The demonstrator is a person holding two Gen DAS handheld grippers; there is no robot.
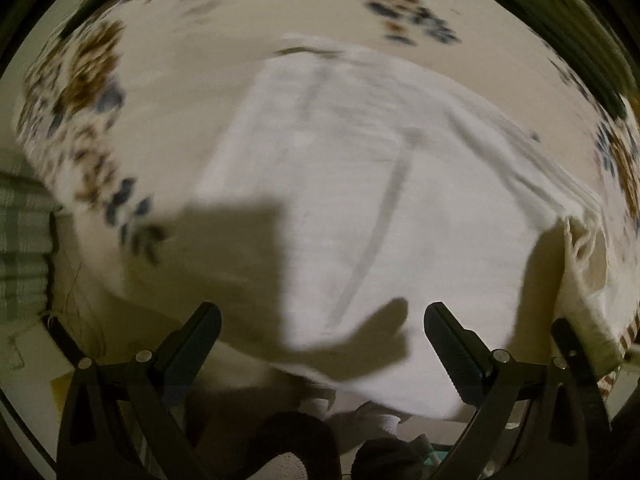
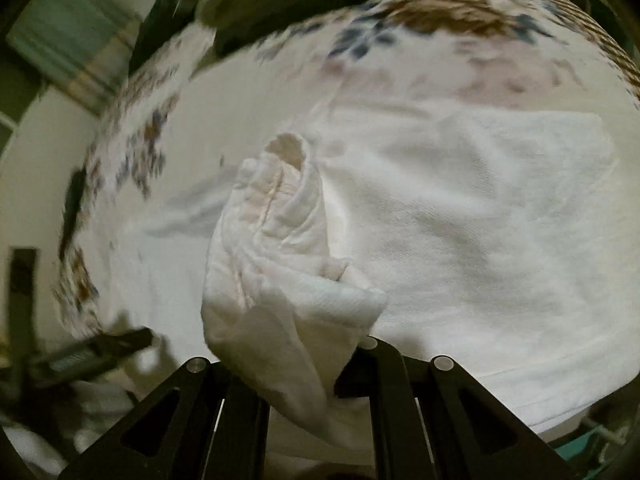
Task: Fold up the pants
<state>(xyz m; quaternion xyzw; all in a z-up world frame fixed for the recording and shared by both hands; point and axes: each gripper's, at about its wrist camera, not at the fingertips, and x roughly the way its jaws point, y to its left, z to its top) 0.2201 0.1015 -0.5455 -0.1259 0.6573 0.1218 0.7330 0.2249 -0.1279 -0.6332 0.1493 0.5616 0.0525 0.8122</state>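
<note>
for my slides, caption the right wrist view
Right gripper clamps a bunched fold of white pants over a floral bedsheet.

Left wrist view: looks steeply down, close over the white pants [image 1: 360,200], filling frame centre; floral bedsheet [image 1: 92,80] along the upper and left edges. Right wrist view: closer, same downward tilt, pants [image 2: 460,220] fill centre and right. Both share pants and bedsheet [image 2: 420,20]. Both blurred.
</note>
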